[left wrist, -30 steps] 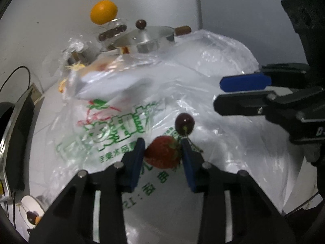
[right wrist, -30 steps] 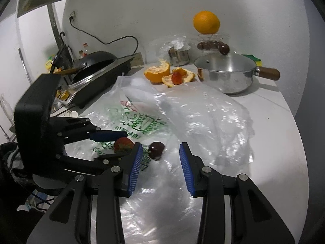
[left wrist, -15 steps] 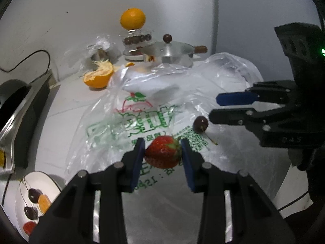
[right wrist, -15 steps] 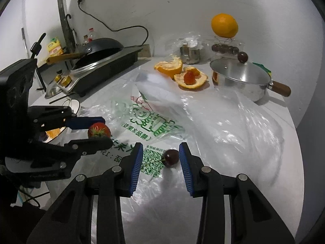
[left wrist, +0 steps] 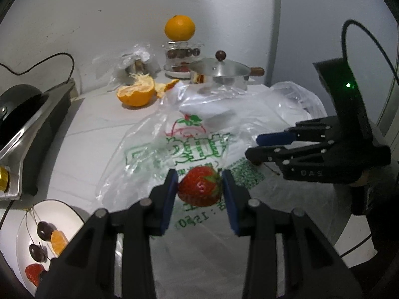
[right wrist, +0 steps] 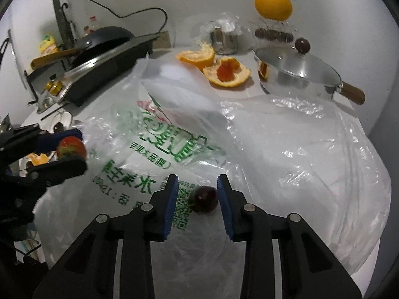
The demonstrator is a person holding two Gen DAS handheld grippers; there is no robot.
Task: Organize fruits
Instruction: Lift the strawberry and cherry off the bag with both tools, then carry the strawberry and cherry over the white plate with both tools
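A white counter (left wrist: 94, 124) runs along a pale wall, half covered by a crumpled clear plastic bag (right wrist: 286, 149) with green print. The left gripper (left wrist: 200, 189) is clamped on a strawberry (left wrist: 199, 189), held above the bag. The right gripper (right wrist: 197, 196) has just been closing its jaws round a dark cherry (right wrist: 205, 198) lying on the bag; one pad looks close against it, the other stands apart. At the back sit a lidded steel pan (right wrist: 296, 72), orange peel halves (right wrist: 212, 67) and a whole orange (left wrist: 179, 28) atop a glass jar (left wrist: 182, 54). A black stove (right wrist: 104, 64) lines the left edge, with a white plate (left wrist: 64, 214) of fruit near it.
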